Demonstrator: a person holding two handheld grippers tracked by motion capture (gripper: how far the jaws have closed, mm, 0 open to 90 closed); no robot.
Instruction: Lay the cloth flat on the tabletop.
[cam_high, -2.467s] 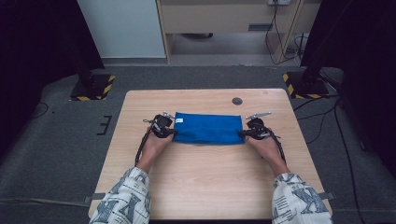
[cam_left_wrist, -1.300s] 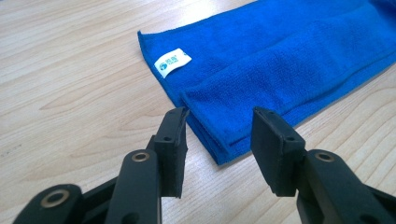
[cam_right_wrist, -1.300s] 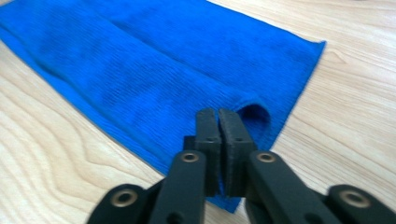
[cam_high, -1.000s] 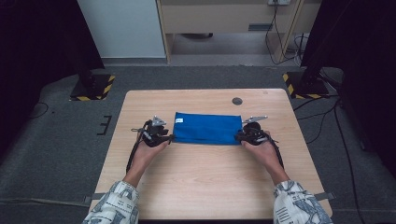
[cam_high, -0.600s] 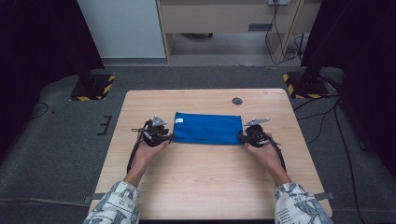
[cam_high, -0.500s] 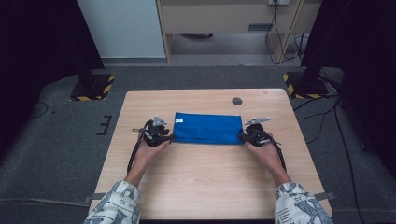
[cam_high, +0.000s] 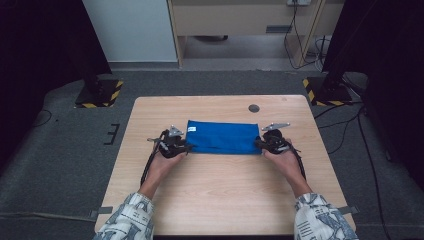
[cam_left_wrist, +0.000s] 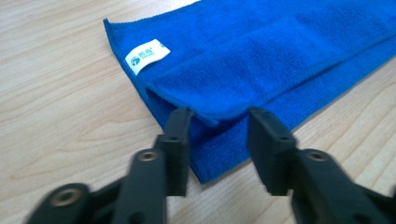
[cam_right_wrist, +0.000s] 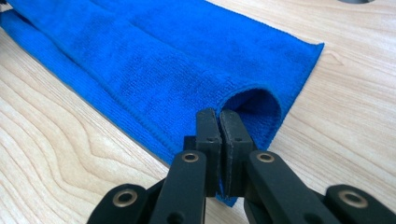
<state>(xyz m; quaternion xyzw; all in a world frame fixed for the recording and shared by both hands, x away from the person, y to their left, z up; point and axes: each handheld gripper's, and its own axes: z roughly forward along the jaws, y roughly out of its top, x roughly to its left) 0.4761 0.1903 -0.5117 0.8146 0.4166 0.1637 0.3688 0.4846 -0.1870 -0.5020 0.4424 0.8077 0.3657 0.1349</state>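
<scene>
From above, a folded blue cloth (cam_high: 222, 137) lay mid-table (cam_high: 225, 200) between both grippers. The left gripper (cam_left_wrist: 218, 122) had just been narrowing its still-parted jaws around the cloth's near corner. The right gripper (cam_right_wrist: 218, 122) was pinched tight on the cloth's edge (cam_right_wrist: 252, 100).

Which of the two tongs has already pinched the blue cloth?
The right tongs: their jaws are clamped on the near corner of the blue cloth. The left tongs have been closing but a gap remains around the cloth's edge.
</scene>
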